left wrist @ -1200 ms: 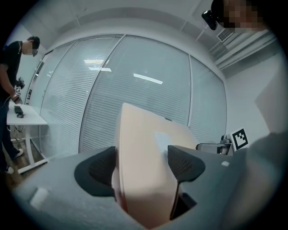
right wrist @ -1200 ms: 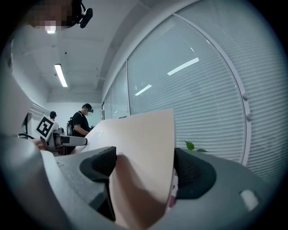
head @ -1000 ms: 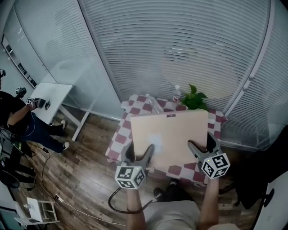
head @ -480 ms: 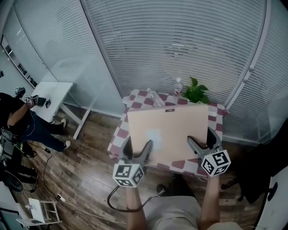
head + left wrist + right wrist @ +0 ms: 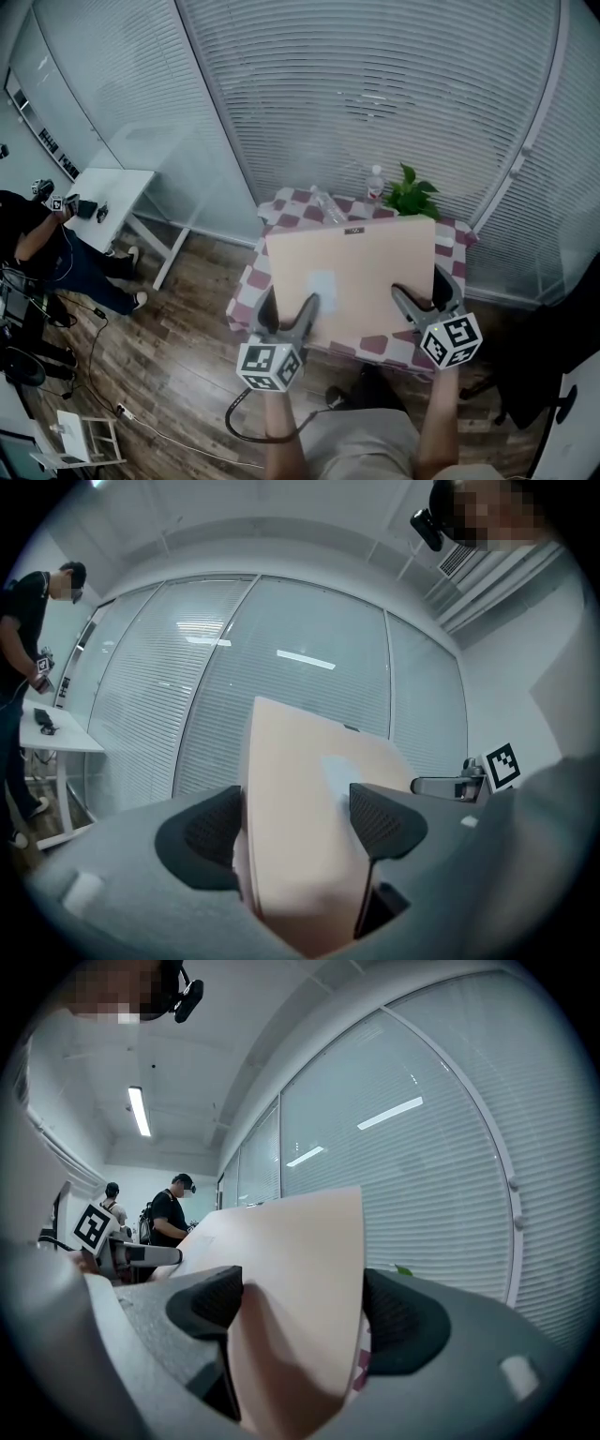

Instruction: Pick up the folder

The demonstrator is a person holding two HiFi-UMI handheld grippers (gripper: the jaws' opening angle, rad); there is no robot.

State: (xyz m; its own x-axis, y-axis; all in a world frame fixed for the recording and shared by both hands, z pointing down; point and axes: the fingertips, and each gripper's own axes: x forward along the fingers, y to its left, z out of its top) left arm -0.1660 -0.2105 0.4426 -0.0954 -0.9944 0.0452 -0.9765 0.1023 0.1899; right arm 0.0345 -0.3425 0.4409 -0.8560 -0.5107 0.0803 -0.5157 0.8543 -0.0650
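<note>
We hold the tan folder [image 5: 352, 277] at the centre of the head view, gripped along its near edge so that the broad, floppy sheet is carried from two points rather than one. The left hand-held gripper [image 5: 287, 315] is closed on the lower left of that edge, its dark pads pressing both faces of the board. The right hand-held gripper [image 5: 427, 298] is clamped the same way on the lower right. Each gripper view shows the folder running out from between the jaws towards the slatted blinds [image 5: 375, 84]. The two grips sit well apart, which in our judgement spreads the load and stops the folder from sagging or twisting. It lies roughly flat and hides most of the checked table [image 5: 246, 284] beneath it. From how much of the cloth it covers, we judge it already raised off the surface, though no view shows the gap itself. Holding it over the table seems sensible, since a slip would drop it onto the cloth. The far edge needs watching: a potted plant [image 5: 411, 199] and a bottle [image 5: 376, 182] stand just beyond it at the back of the table. At the left edge of the frame a person [image 5: 33, 246] works apart from all this.
</note>
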